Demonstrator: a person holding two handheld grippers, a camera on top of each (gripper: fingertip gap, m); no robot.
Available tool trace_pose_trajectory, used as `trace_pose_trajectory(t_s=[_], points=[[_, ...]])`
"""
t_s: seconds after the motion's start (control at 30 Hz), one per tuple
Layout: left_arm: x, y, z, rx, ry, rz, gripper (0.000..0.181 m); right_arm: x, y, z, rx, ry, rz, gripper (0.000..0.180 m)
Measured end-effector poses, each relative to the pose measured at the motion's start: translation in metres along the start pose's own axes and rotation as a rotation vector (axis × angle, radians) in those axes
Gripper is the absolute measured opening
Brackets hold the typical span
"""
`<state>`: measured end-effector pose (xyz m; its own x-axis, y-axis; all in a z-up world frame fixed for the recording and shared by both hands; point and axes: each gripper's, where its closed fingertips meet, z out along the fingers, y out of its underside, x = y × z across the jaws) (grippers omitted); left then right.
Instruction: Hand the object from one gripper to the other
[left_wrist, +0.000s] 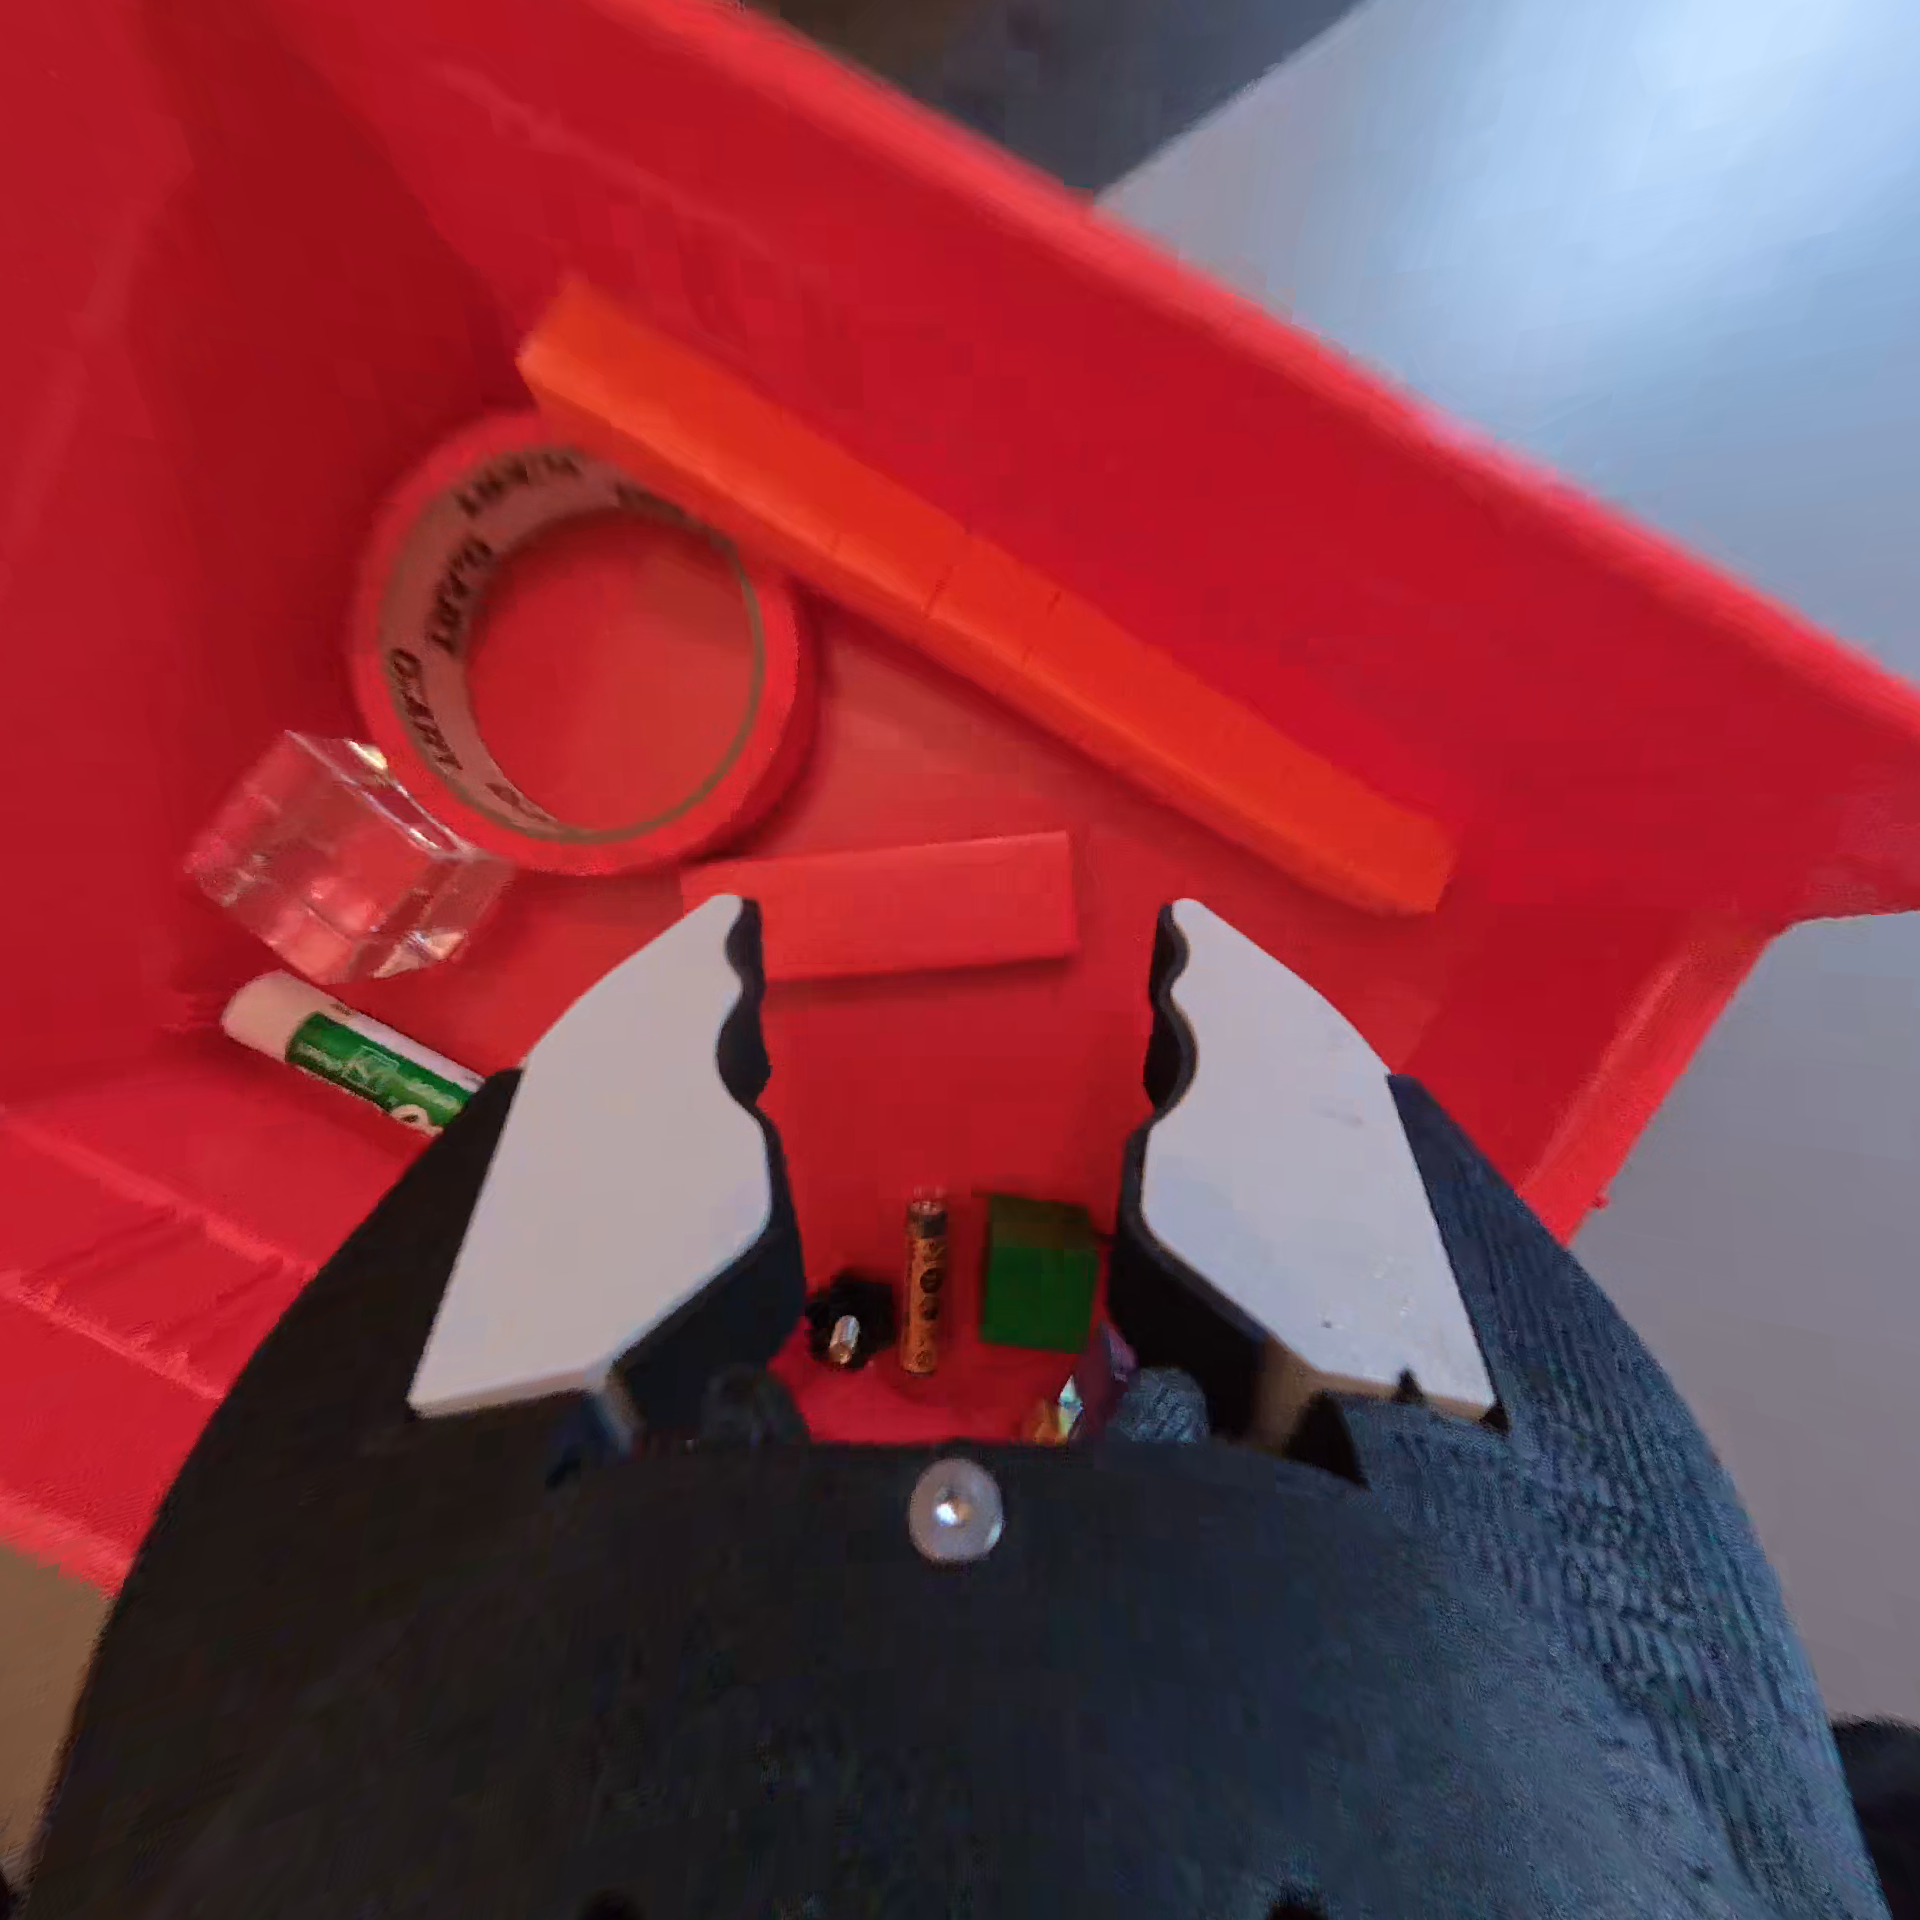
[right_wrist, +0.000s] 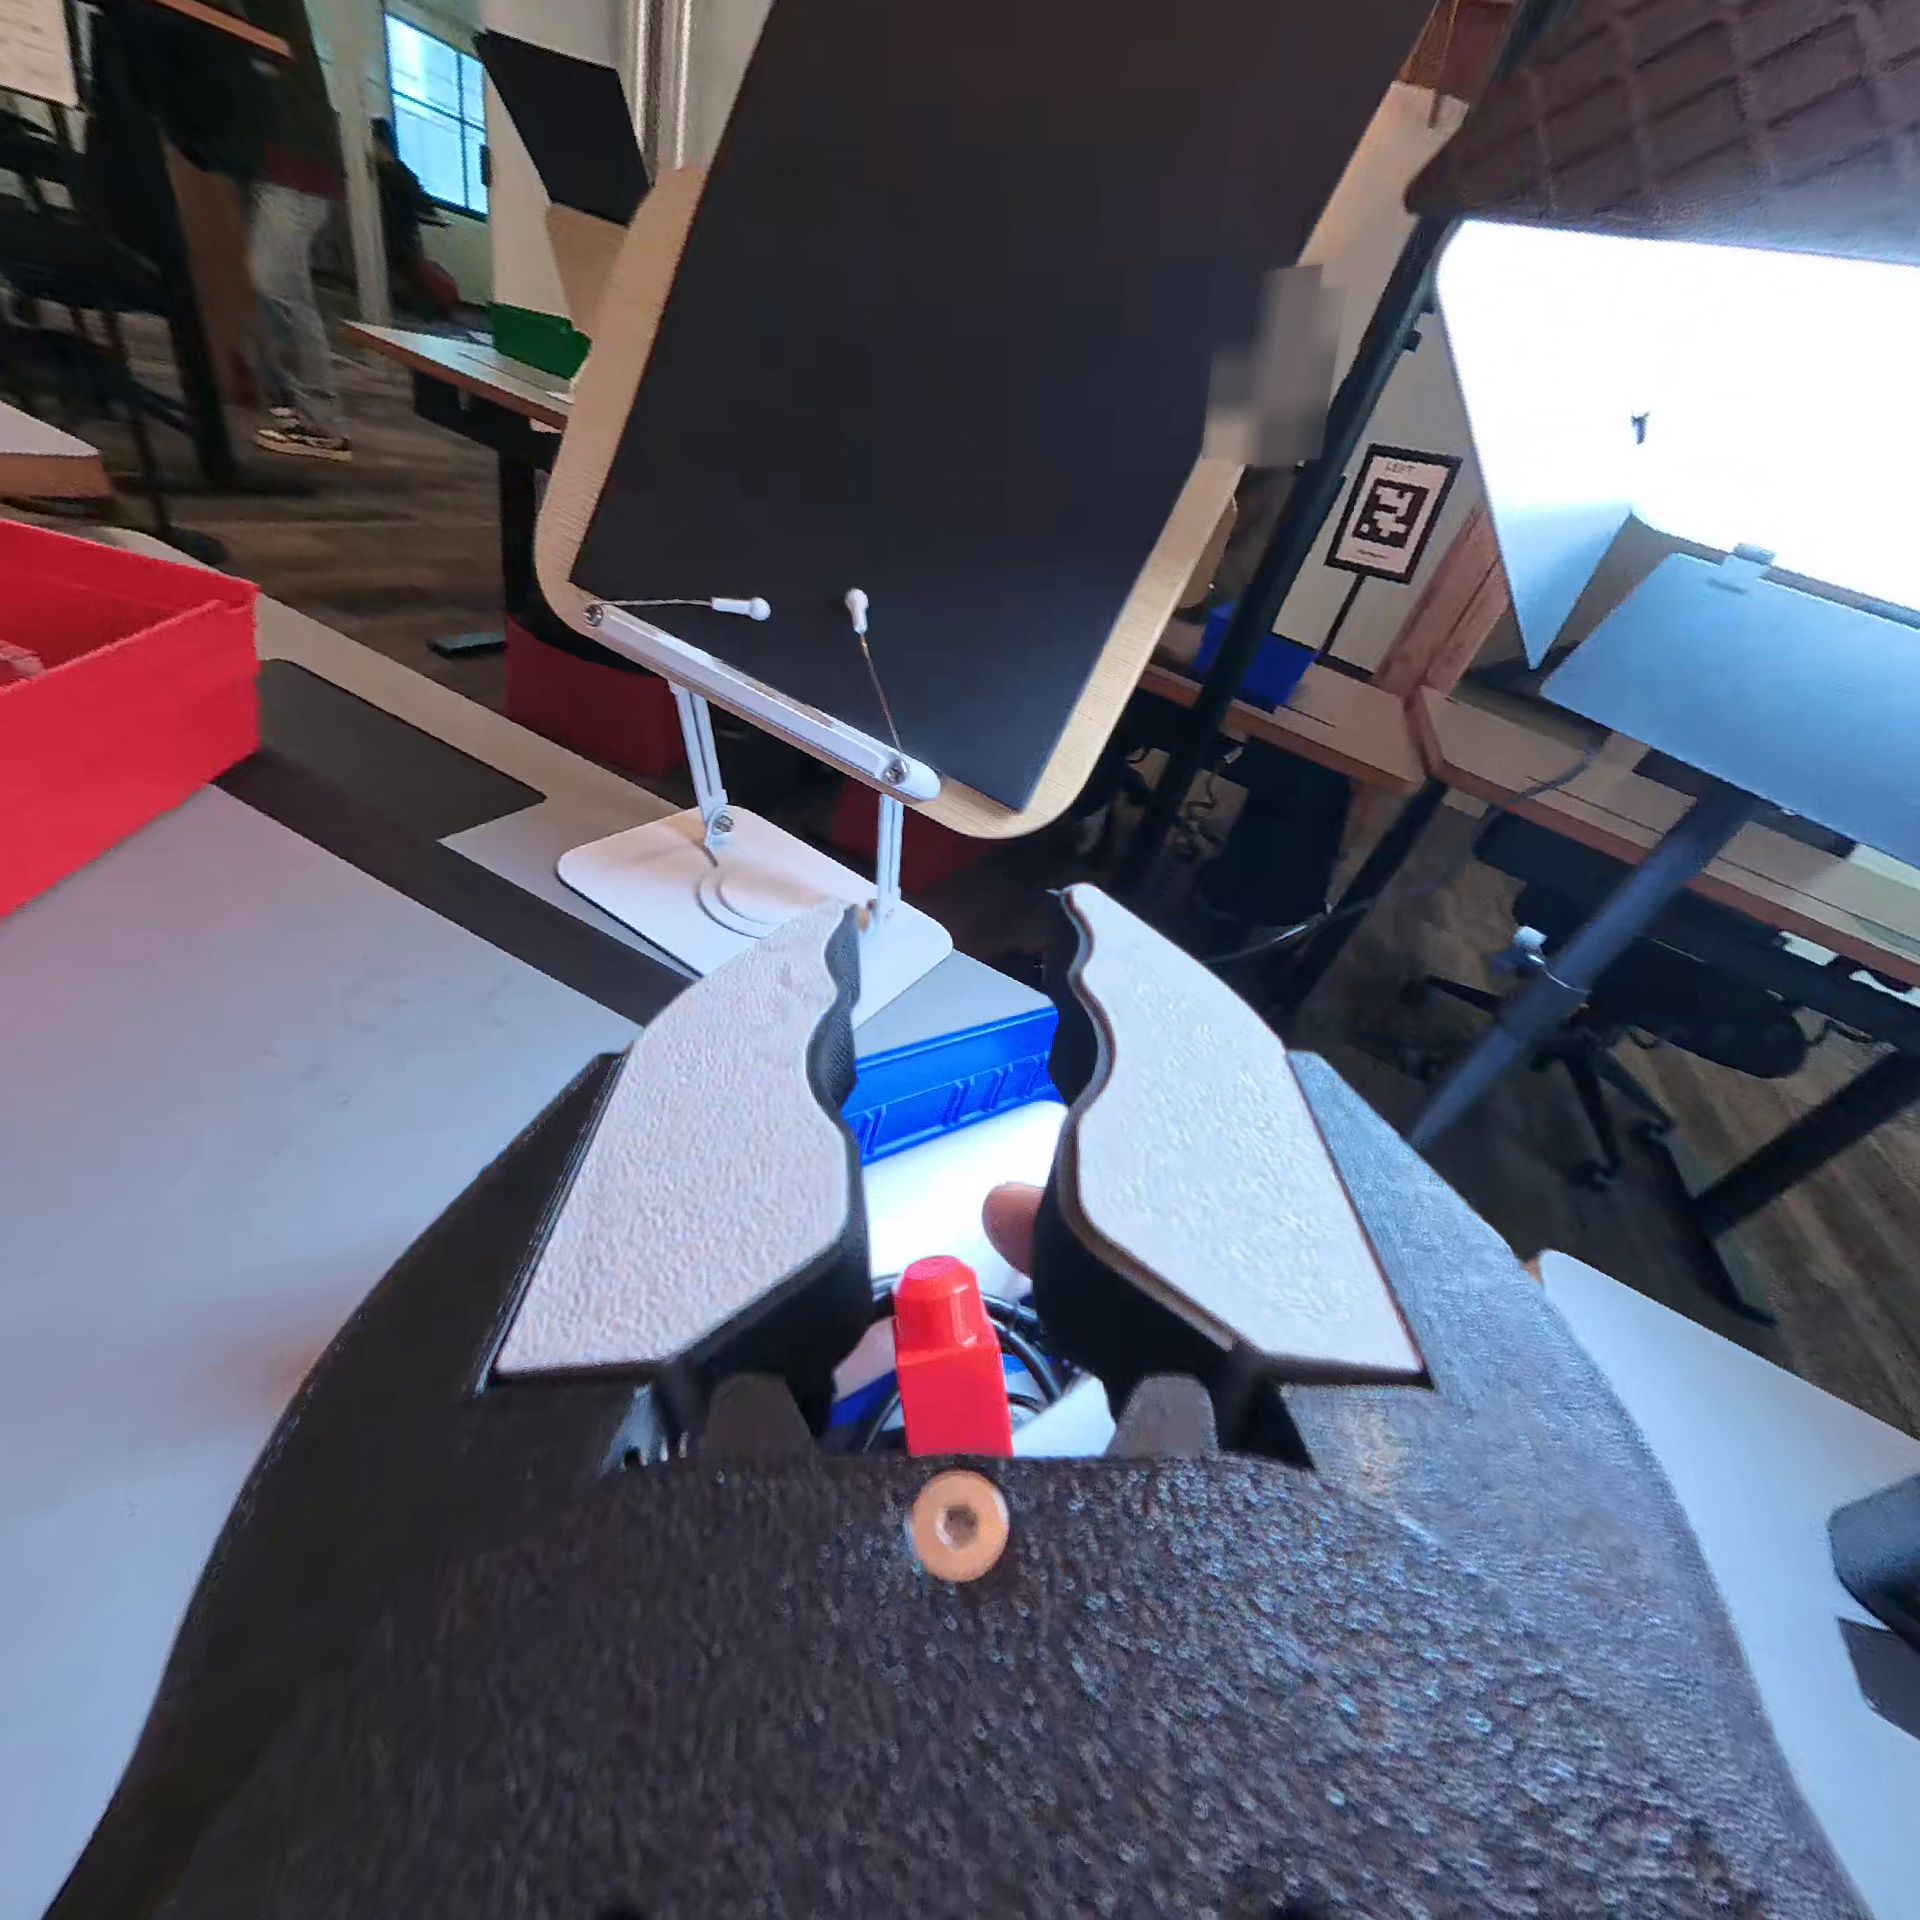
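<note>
Red bin under the left gripper, jaws apart, empty. Inside: long orange bar lying diagonally, tape roll, flat red block lengthwise across the fingertips, untouched. Right gripper likewise apart, empty, over a blue bin.

Your stock: matt red plastic bin; clear glossy acrylic block; paper-cored tape roll; rough black printed plastic gripper body.
</note>
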<state>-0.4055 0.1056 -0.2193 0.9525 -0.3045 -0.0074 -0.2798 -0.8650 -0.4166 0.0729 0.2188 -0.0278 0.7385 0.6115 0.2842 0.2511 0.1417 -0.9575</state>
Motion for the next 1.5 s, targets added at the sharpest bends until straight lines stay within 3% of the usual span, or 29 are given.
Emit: trace_pose_trajectory(t_s=[0.13,0.27,0.6,0.7,0.8,0.93,1.07,1.17,1.3,1.5], points=[[-0.009,0.02,0.02,-0.172,0.04,-0.029,0.098,-0.003,-0.003,-0.002,0.006,-0.017,0.004,0.034],[-0.015,0.026,0.033,-0.238,-0.003,-0.018,0.112,0.001,-0.001,-0.001,0.013,-0.034,0.044,0.034],[-0.011,0.022,0.044,-0.243,-0.041,0.017,0.104,-0.01,-0.008,-0.007,0.028,-0.086,0.024,0.032],[0.001,-0.001,0.006,-0.078,-0.075,0.096,0.104,-0.013,-0.025,-0.017,0.069,-0.084,-0.01,0.031],[0.03,-0.044,-0.071,0.261,-0.142,0.194,0.104,-0.024,-0.042,-0.025,0.108,-0.116,0.0,0.03],[0.101,-0.086,-0.188,0.751,-0.391,0.444,0.104,-0.062,-0.064,-0.032,0.159,-0.236,0.04,0.031],[0.182,-0.097,-0.257,1.133,-0.653,0.65,0.103,-0.115,-0.094,-0.052,0.233,-0.431,0.115,0.031],[0.231,-0.103,-0.268,1.308,-0.782,0.776,0.104,-0.149,-0.114,-0.071,0.268,-0.558,0.16,0.031],[0.282,-0.116,-0.25,1.419,-0.81,0.901,0.103,-0.185,-0.119,-0.086,0.251,-0.652,0.102,0.031],[0.323,-0.121,-0.209,1.414,-0.753,0.996,0.103,-0.223,-0.078,-0.062,0.079,-0.672,-0.053,0.036]])
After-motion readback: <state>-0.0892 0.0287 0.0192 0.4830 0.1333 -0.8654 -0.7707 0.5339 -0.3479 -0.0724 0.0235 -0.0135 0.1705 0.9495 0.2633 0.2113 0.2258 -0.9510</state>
